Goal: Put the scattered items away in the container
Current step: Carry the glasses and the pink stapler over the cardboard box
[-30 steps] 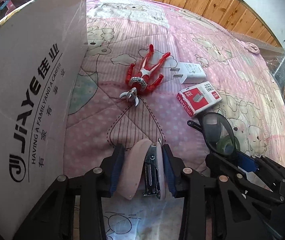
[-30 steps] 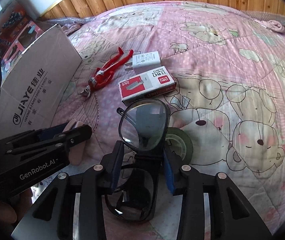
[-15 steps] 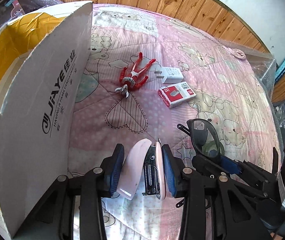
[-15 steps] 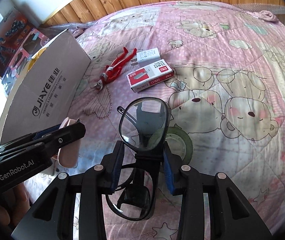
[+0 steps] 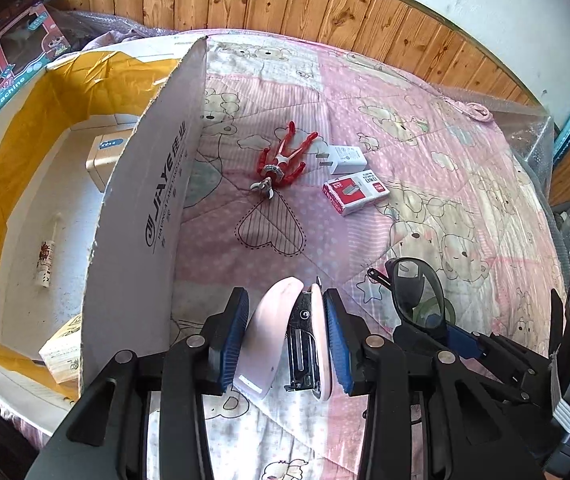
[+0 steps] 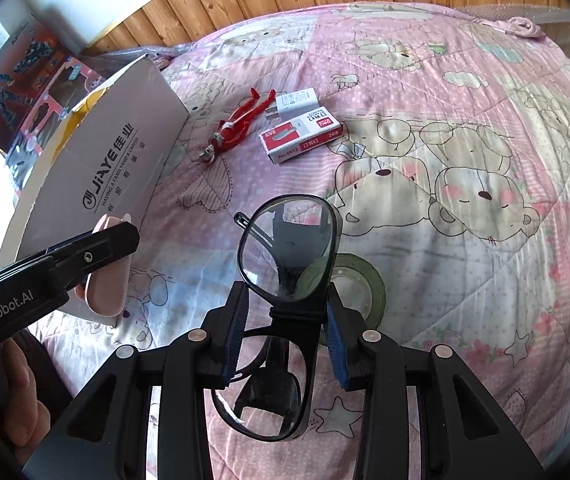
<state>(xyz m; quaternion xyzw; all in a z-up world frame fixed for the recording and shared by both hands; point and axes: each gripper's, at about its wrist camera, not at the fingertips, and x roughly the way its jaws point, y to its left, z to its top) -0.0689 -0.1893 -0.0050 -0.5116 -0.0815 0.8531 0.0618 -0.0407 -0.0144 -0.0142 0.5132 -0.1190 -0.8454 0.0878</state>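
My left gripper is shut on a pink stapler, held above the quilt beside the cardboard box. In the right wrist view the stapler shows under the left gripper's black finger. My right gripper is shut on the bridge of black-framed glasses, also lifted; the glasses appear at the right of the left wrist view. On the quilt lie a red toy figure, a white charger, a red staple box and a green tape roll.
The open box's yellow-lined inside holds a small carton, a small tube and another carton. Wooden panelling backs the bed. Toy boxes stand behind the cardboard box. A hand grips the left tool.
Both grippers have risen and drawn back from the quilt with their items. The box's inside has come into the left wrist view, and the scattered items look smaller and farther.
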